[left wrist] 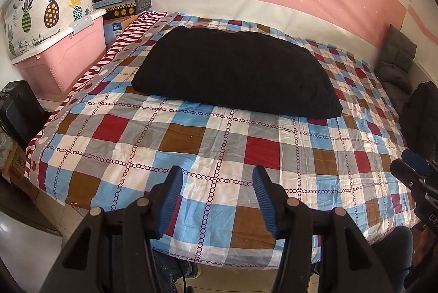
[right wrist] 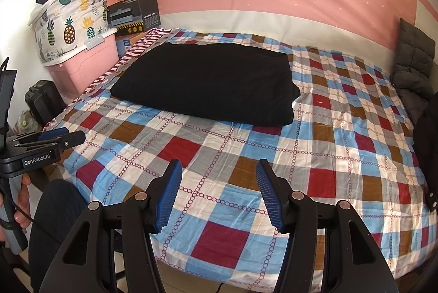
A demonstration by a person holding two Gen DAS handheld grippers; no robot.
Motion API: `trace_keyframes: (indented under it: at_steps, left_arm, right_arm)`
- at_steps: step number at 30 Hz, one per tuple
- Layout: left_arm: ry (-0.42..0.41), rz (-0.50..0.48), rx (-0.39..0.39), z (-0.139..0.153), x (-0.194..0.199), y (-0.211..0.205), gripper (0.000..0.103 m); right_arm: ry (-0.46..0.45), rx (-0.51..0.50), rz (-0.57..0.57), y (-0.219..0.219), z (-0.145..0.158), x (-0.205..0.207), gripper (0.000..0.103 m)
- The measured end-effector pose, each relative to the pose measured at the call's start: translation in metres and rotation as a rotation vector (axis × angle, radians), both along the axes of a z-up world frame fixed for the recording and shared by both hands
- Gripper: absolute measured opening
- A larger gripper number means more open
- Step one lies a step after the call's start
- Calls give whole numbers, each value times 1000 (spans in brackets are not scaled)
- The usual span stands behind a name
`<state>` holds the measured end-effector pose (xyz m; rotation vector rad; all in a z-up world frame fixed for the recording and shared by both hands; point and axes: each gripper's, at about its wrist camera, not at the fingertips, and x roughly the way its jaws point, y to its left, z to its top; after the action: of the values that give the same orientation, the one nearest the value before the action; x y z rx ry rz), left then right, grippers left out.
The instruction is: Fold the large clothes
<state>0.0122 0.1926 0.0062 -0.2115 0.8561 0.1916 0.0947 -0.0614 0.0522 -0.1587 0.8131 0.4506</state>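
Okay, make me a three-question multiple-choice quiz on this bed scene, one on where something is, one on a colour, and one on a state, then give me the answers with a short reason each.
1. Where does the black garment lie?
A. On the checked bedspread, toward the far side
B. On the floor
C. Inside the pink storage box

2. What colour are the pads of the tools?
A. Red
B. Blue
C. White

3. What state is the black garment in?
A. Hanging from a tool
B. Spread out flat across the whole bed
C. Folded into a compact bundle, with nothing gripping it

Answers:
1 A: the black garment rests on the checked bedspread, nearer the pink wall.
2 B: the left tool and the right tool both show blue ribbed pads.
3 C: it lies as a thick, layered bundle, and both tools stand open over bare bedspread, apart from it.
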Motion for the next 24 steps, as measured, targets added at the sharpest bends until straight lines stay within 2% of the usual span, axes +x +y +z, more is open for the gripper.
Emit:
trace_keyframes:
  at_steps: [24]
  left_arm:
    - [2,28,14,-2,-5,-1,55]
  right_arm:
    - [0,4,-4,3,0,-4,57]
